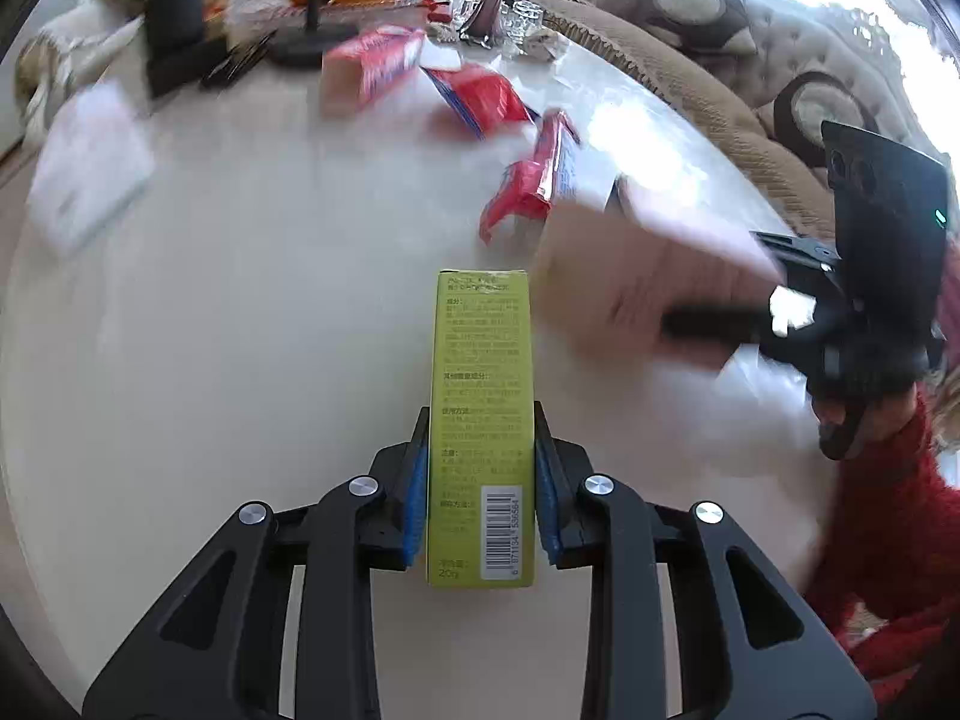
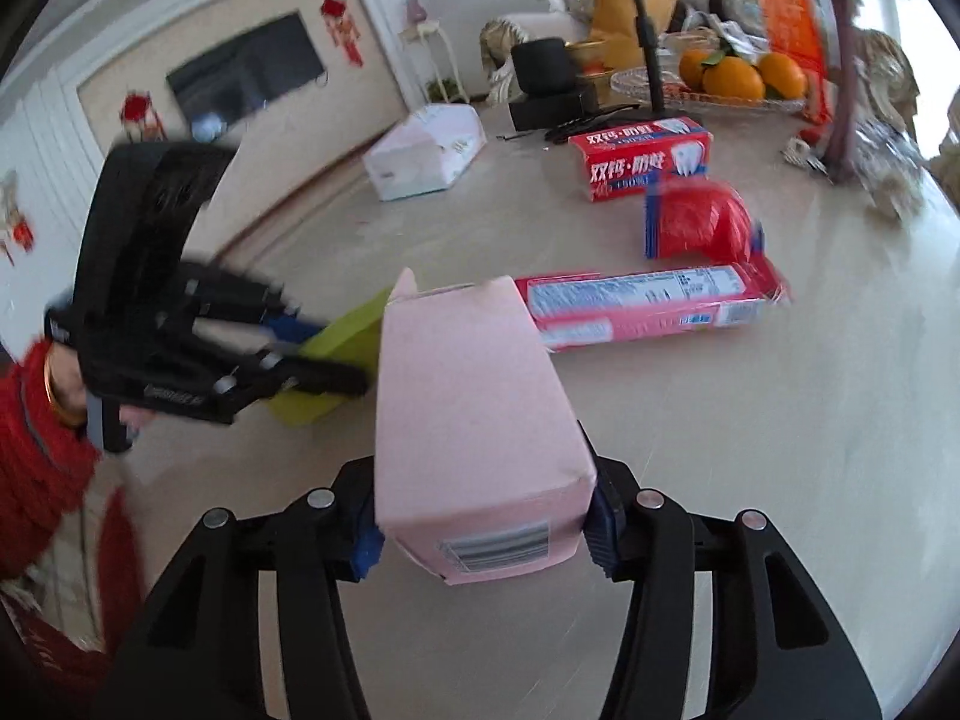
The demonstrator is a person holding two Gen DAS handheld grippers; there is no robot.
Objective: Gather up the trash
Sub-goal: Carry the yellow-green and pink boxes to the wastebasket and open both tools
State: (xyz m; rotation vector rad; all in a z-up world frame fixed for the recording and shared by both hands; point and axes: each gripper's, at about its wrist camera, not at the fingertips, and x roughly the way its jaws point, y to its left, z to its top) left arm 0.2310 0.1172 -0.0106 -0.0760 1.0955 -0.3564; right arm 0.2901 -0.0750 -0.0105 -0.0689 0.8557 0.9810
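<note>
pale table (image 2: 780, 450) bears red wrappers (image 2: 699, 225), toothpaste box (image 2: 639, 156), tissue box (image 2: 426, 150).

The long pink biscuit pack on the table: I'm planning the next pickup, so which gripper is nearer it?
Right. The right gripper, shut on the pink box, sits just short of the long pink biscuit pack; the left gripper, holding the green box, is farther left.

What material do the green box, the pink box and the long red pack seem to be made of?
Green box: likely thin matte printed cardboard, with sharp folded edges and a barcode. Pink box: likely matte cardboard too, with a creased flap at its far end. Long red pack: probably glossy plastic film, shiny with a crimped end.
</note>
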